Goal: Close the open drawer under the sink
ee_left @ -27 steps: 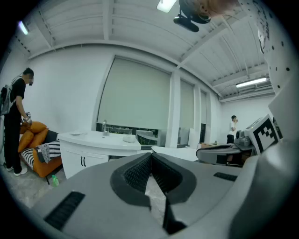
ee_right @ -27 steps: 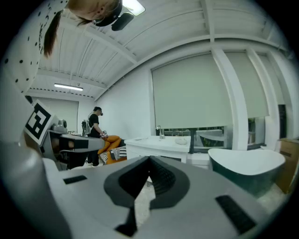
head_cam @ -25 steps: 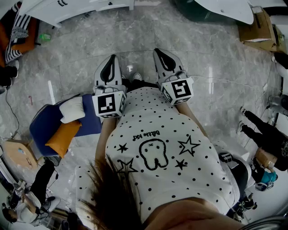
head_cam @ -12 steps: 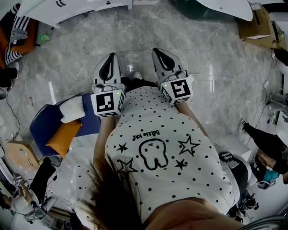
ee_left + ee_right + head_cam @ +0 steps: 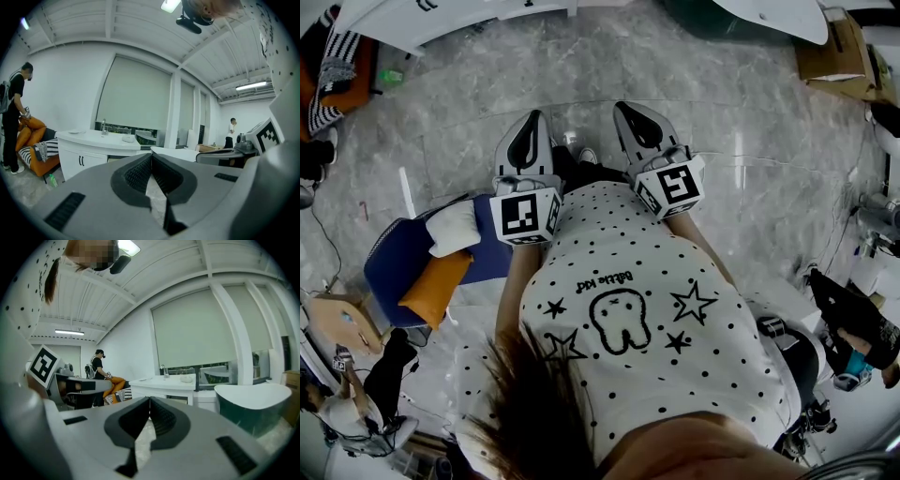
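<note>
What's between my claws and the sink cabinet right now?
Bare marble floor only: in the head view nothing stands between the shut left claw and right claw and the sink cabinet. A green bottle sits off to the side.

The floor (image 5: 741, 103) is grey marble with pale veins, and the person's shirt (image 5: 619, 272) is white with black dots, outlined stars and a tooth-shaped figure. The left gripper (image 5: 529, 127) and right gripper (image 5: 630, 111) are light grey with black ribbed pads (image 5: 136, 174), their cubes (image 5: 527, 217) patterned in black and white squares. The chair (image 5: 389, 262) is blue, with a white cushion (image 5: 450, 228) and an orange cushion (image 5: 431, 286); the sink cabinet (image 5: 89, 157) is white, the sofa (image 5: 29, 136) orange, the tub (image 5: 255, 417) dark green.
</note>
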`<action>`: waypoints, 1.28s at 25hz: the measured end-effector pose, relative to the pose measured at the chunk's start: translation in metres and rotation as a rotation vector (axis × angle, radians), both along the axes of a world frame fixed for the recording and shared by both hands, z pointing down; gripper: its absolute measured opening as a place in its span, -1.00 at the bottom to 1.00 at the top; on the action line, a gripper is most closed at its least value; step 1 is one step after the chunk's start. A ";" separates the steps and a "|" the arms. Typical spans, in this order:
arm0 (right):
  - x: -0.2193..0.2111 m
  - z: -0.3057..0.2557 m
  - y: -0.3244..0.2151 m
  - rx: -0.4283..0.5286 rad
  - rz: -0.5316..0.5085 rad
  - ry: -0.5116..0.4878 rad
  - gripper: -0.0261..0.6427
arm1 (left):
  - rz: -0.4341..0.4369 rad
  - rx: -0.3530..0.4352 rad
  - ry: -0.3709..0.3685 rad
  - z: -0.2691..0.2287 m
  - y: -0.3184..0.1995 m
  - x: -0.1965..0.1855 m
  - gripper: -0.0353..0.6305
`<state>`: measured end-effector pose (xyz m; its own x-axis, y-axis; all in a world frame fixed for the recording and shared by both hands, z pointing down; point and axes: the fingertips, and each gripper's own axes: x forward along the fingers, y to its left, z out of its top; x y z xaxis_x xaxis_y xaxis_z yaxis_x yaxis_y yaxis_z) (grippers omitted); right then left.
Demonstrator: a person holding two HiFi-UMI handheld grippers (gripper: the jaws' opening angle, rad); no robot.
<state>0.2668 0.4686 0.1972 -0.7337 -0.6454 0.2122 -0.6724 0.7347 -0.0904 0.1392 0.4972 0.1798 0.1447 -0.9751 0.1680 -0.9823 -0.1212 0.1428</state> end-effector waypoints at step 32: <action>-0.134 0.012 -0.039 -0.042 0.081 0.031 -0.88 | 0.044 -0.019 0.024 0.010 -0.048 -0.141 -0.88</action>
<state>0.1323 0.4301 0.2097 -0.6720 -0.6926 0.2620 -0.7326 0.6734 -0.0988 -0.0019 0.4495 0.1894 0.1918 -0.9643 0.1827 -0.9723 -0.1614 0.1689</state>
